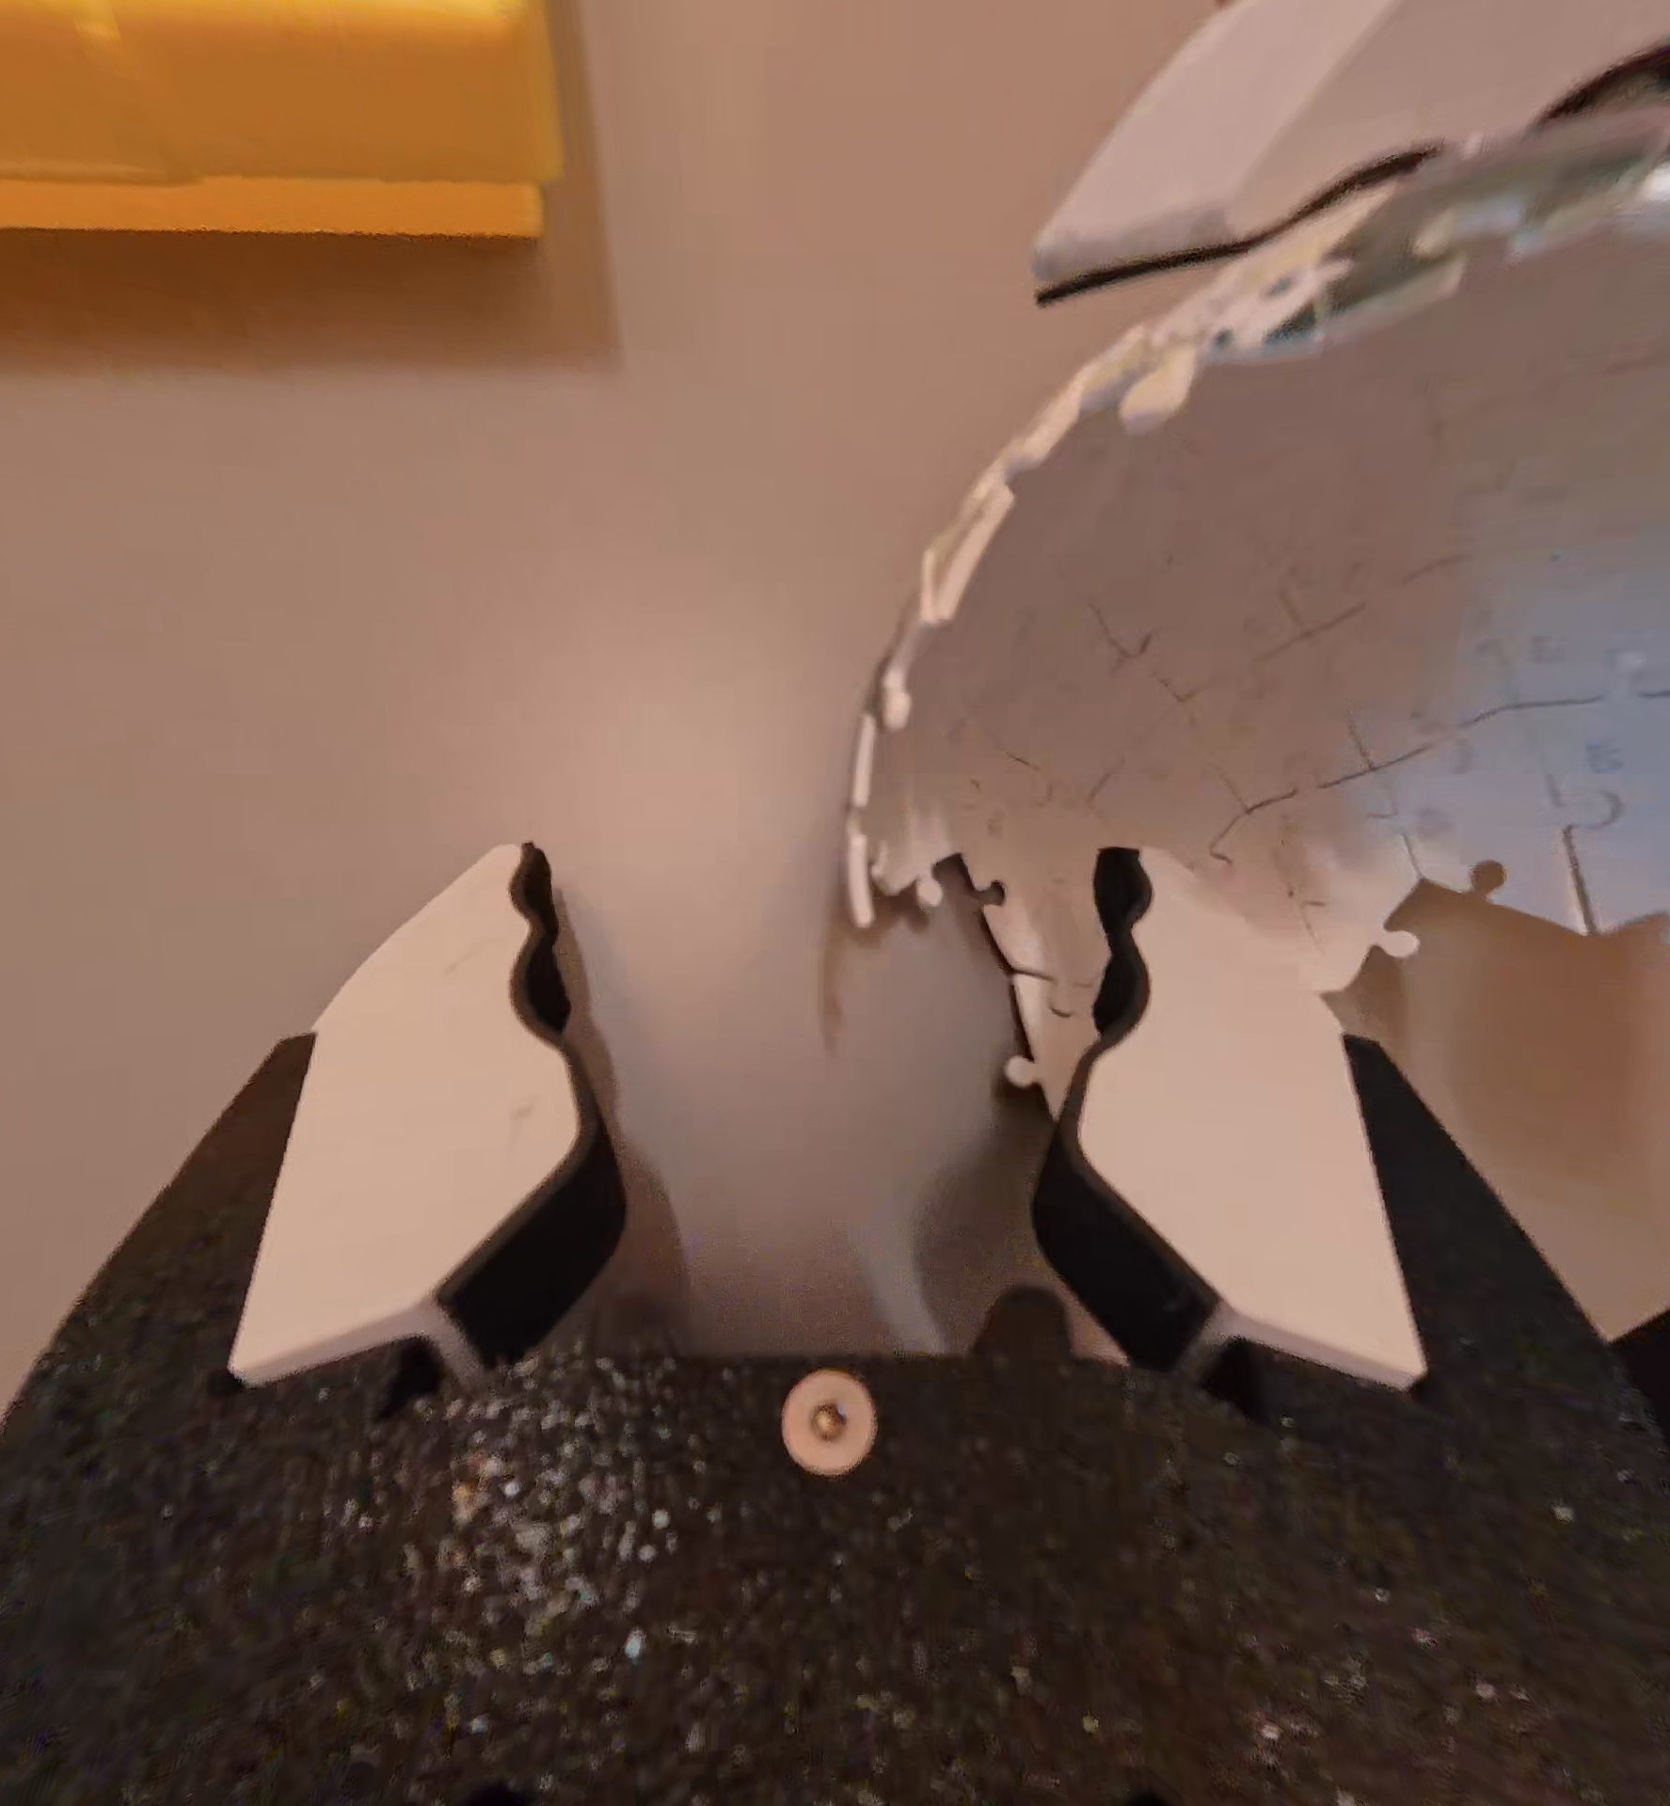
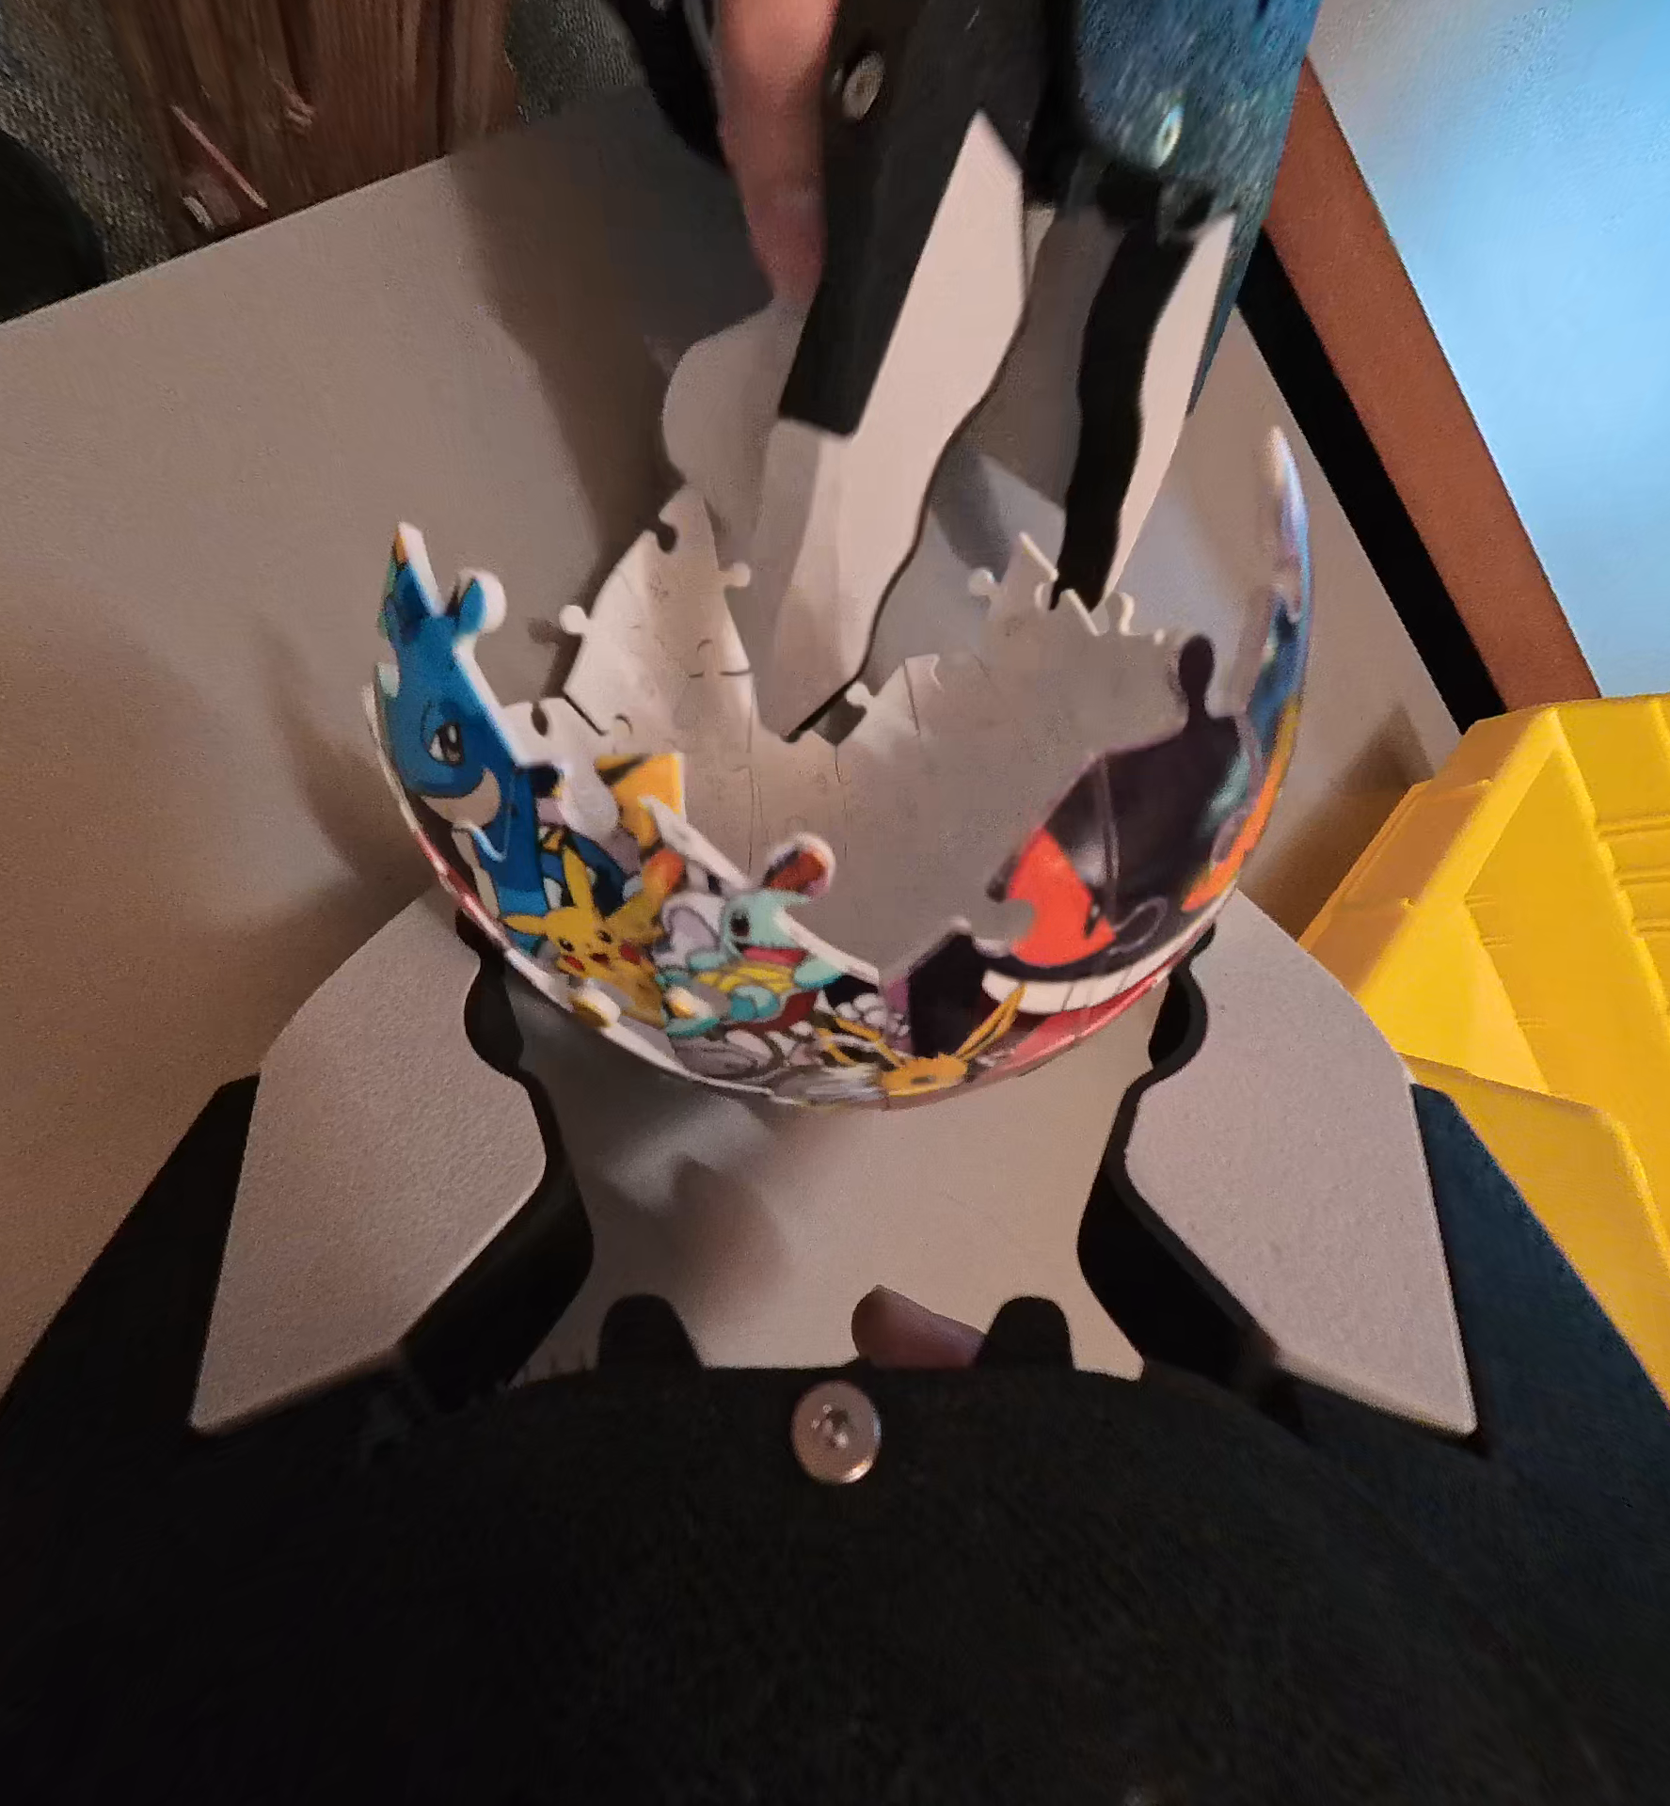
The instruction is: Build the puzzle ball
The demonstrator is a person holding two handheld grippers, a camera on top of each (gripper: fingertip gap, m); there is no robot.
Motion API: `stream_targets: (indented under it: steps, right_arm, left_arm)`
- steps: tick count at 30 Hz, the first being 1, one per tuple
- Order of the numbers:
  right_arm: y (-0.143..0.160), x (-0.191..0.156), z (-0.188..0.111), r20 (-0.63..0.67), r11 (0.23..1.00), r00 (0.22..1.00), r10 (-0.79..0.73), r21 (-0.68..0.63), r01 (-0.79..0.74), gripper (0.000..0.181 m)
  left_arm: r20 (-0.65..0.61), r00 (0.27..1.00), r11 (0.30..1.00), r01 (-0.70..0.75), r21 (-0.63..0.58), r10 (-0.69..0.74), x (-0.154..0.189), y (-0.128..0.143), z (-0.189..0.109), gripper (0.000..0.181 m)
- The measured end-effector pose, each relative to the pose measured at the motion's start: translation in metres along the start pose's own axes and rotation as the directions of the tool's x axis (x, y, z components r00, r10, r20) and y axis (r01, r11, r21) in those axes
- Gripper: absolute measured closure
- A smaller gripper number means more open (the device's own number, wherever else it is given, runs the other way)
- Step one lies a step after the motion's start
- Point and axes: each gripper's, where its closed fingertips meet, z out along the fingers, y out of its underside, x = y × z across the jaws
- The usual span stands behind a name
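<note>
Cradling the half-built puzzle ball [image 2: 840, 850] between wide-spread fingers, the right gripper [image 2: 835, 987] steadies it above the table [image 2: 176, 586]. One finger of the left gripper [image 1: 826, 938], also spread wide and holding nothing, reaches inside the shell (its edge is ragged). Pushing there could pop joined pieces loose, I'd guess. I count one ball, two grippers, one yellow bin [image 2: 1544, 928]

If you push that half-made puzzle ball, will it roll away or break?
The puzzle ball is a rounded open shell, so it would probably rock or roll. Its thin wall of joined pieces with jagged loose edges likely flexes and could pop apart. It looks light.
</note>
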Motion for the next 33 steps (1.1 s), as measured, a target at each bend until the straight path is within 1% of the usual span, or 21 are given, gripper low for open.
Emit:
stream_targets:
  steps: [2, 4, 7, 11, 16, 19, 24, 28, 30, 33]
  right_arm:
    - [0.000, 0.000, 0.000, 0.001, 1.000, 1.000, 0.001, -0.001, -0.001, 0.053]
    - [-0.001, 0.001, 0.000, -0.006, 1.000, 1.000, -0.003, 0.003, 0.003, 0.054]
    - [-0.002, 0.001, 0.000, -0.013, 1.000, 1.000, -0.012, 0.000, 0.012, 0.055]
    - [-0.005, 0.001, -0.001, -0.023, 1.000, 0.999, -0.030, -0.005, 0.030, 0.055]
    - [-0.015, 0.004, -0.004, -0.047, 0.998, 0.998, -0.040, 0.035, 0.042, 0.059]
    - [-0.023, 0.004, -0.002, -0.055, 0.996, 0.998, -0.038, 0.083, 0.043, 0.059]
    - [-0.030, 0.005, 0.003, 0.008, 0.987, 1.000, 0.018, 0.157, -0.019, 0.056]
    - [-0.036, 0.000, 0.013, 0.059, 0.982, 0.998, 0.014, 0.188, -0.025, 0.046]
    - [-0.039, 0.000, 0.014, 0.058, 0.979, 0.998, 0.006, 0.203, -0.018, 0.045]
    - [-0.037, 0.000, 0.015, 0.074, 0.985, 0.997, 0.009, 0.171, -0.021, 0.045]
  left_arm:
    - [0.024, 1.000, 1.000, 0.012, 0.002, -0.012, -0.006, 0.000, -0.012, 0.076]
    - [0.044, 0.999, 0.998, -0.015, -0.059, 0.018, -0.006, 0.008, -0.018, 0.076]
    - [0.076, 0.994, 0.989, -0.069, -0.133, 0.079, -0.004, 0.016, -0.016, 0.078]
    - [0.112, 0.985, 0.971, -0.102, -0.215, 0.129, -0.006, 0.026, -0.008, 0.080]
    - [0.121, 0.985, 0.971, -0.099, -0.215, 0.127, -0.007, 0.026, -0.006, 0.081]
    - [0.114, 0.986, 0.972, -0.095, -0.214, 0.121, -0.006, 0.026, -0.005, 0.083]
    - [0.071, 0.991, 0.975, -0.099, -0.197, 0.115, -0.001, 0.027, -0.003, 0.092]
    - [0.068, 0.990, 0.980, -0.107, -0.169, 0.120, -0.001, 0.026, -0.002, 0.090]
    - [0.070, 0.990, 0.981, -0.107, -0.162, 0.119, -0.001, 0.025, -0.001, 0.089]
    - [0.070, 0.990, 0.983, -0.108, -0.147, 0.119, -0.001, 0.022, 0.002, 0.086]
